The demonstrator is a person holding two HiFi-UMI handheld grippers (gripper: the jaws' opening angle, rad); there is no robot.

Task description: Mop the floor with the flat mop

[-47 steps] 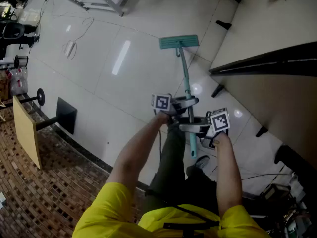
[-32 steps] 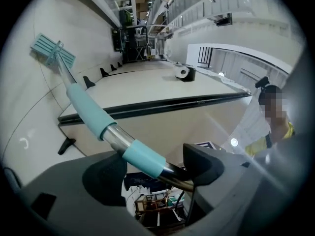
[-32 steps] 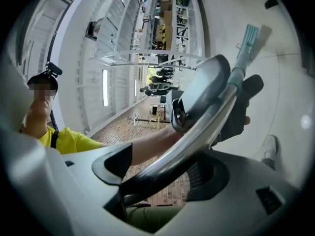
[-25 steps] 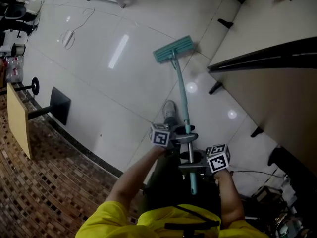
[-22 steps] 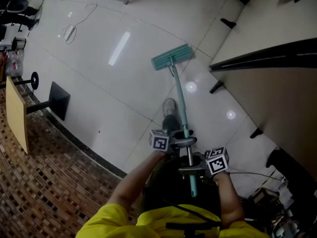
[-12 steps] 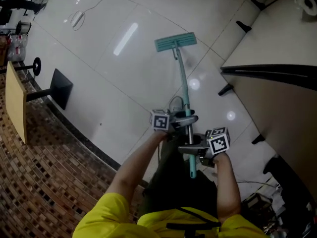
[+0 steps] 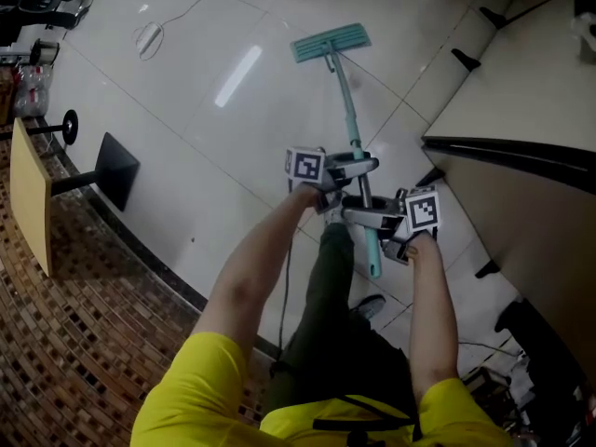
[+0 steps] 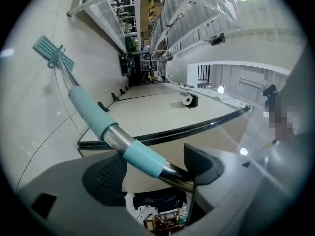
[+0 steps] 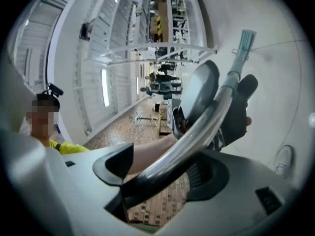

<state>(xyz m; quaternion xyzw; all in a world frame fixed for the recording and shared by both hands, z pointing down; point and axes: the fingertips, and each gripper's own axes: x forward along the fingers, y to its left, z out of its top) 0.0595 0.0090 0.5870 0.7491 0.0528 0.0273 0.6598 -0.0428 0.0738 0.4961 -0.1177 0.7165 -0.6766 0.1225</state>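
The flat mop has a teal head [image 7: 331,43] lying on the white tiled floor [image 7: 186,110] ahead of me. Its teal and metal handle [image 7: 355,147] runs back to both grippers. My left gripper [image 7: 359,168] is shut on the handle, higher up the shaft. Just below it, my right gripper [image 7: 365,216] is shut on the handle near its end. In the left gripper view the handle [image 8: 91,114] runs between the jaws of the left gripper [image 8: 153,170] up to the mop head [image 8: 53,53]. In the right gripper view the shaft [image 9: 216,107] lies clamped in the right gripper [image 9: 160,178].
A long pale table [image 7: 531,91] with a dark edge stands close on the right. A black base plate [image 7: 116,170] and a wooden board [image 7: 28,203] sit at the left, where the brick flooring begins. A loose cable [image 7: 149,35] lies far left. My shoe [image 7: 371,307] is below the handle.
The mop head has slid forward, away from me, after being drawn in close a second ago. Both grippers moved forward with the handle and stay shut on it.
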